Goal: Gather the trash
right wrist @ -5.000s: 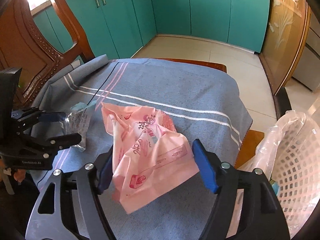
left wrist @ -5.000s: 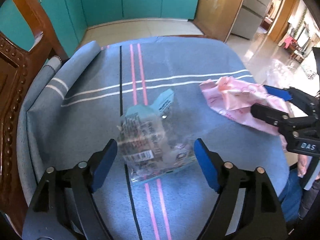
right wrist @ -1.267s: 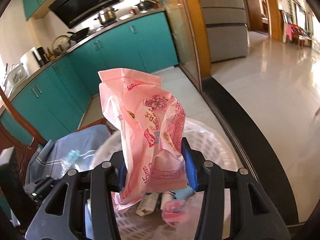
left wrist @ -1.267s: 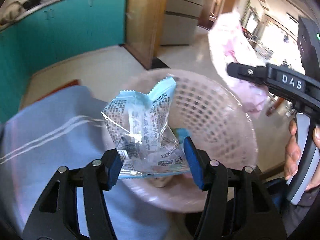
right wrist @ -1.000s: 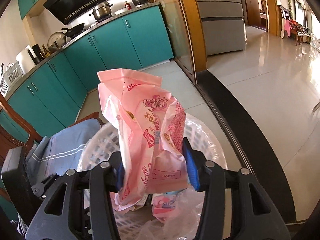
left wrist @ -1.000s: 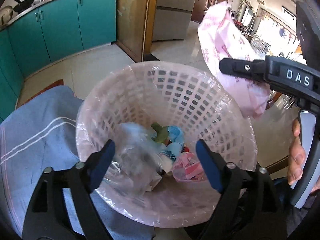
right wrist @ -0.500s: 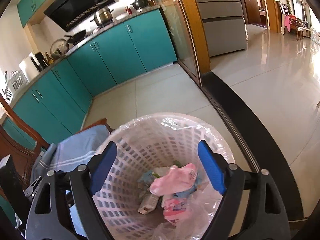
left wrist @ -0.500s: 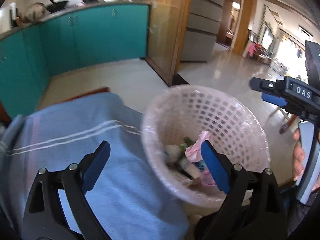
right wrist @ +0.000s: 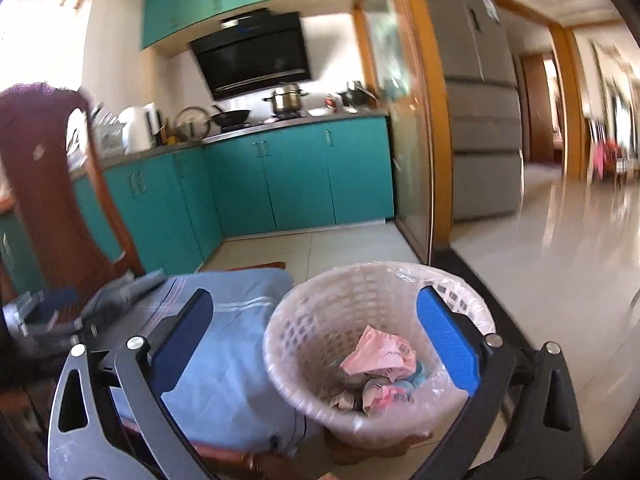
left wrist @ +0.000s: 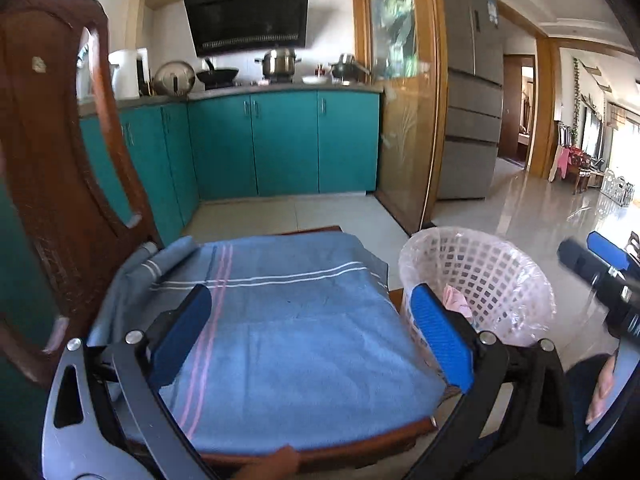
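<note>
A person stands at a small table (left wrist: 360, 454) draped in a blue striped cloth (left wrist: 304, 332), a two-finger gripper in each hand. The left gripper (left wrist: 310, 334) hangs over the cloth with its blue pads (left wrist: 442, 344) spread wide and its jaws opening, nothing between them. The right gripper (right wrist: 316, 344) is held above a white lattice basket (right wrist: 304, 364) lined with a clear plastic bag (right wrist: 476, 320); its jaws are opening too, its blue pads (right wrist: 448, 344) far apart and pressing on nothing. The basket stands on the pale tiled floor (right wrist: 560, 264) just beside the table's right edge. The trash lies inside it: a crumpled pink wrapper (right wrist: 380, 354) on top of a heap of other scraps (right wrist: 372, 394), with a bit of light blue showing beneath. In the left wrist view the same pink wrapper (left wrist: 456, 300) peeks above the basket (left wrist: 492, 280) rim, and the right gripper (left wrist: 604, 276) shows blurred at the far right edge, a hand (left wrist: 600, 392) below it. A carved wooden chair back (left wrist: 52, 184) rises at the table's left side. Behind stand teal cabinets (left wrist: 280, 144), pots on a counter under a black range hood (left wrist: 246, 12), and a grey refrigerator (left wrist: 472, 92).
</note>
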